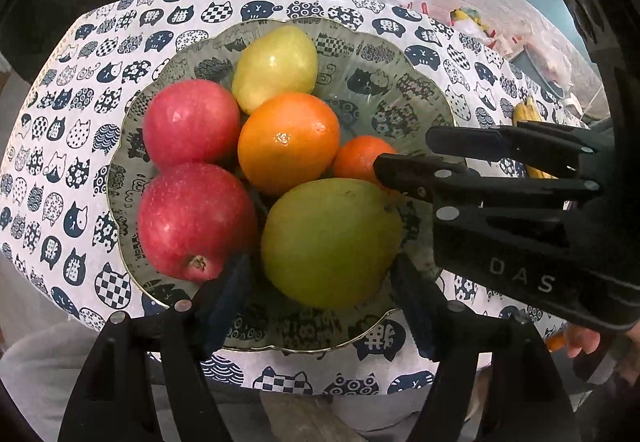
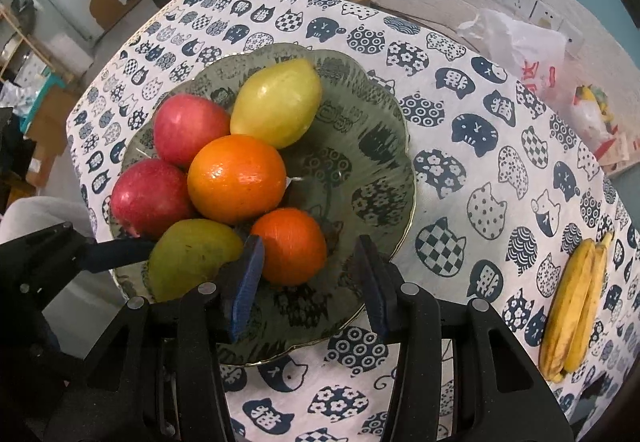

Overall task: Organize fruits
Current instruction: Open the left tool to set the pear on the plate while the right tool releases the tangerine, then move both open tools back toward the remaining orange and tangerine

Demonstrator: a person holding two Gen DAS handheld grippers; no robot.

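**Two open grippers over a plate of fruit**

The left gripper [image 1: 320, 282] is open, its fingers either side of a green mango [image 1: 330, 242] at the near edge of a scalloped glass plate [image 1: 420, 90]; whether the pads touch it is unclear. Ahead to its left lie two red apples [image 1: 192, 218], touching each other. Straight ahead sits a large orange [image 1: 288, 142], and beyond it a yellow-green pear [image 1: 276, 66]. The right gripper [image 2: 308, 282] is open too, holding nothing, with a small orange [image 2: 290, 246] just ahead of its left finger. Well off to its right, two bananas [image 2: 572, 306] lie on the cat-print tablecloth [image 2: 460, 130]. Farther off lies a white plastic bag [image 2: 516, 38].
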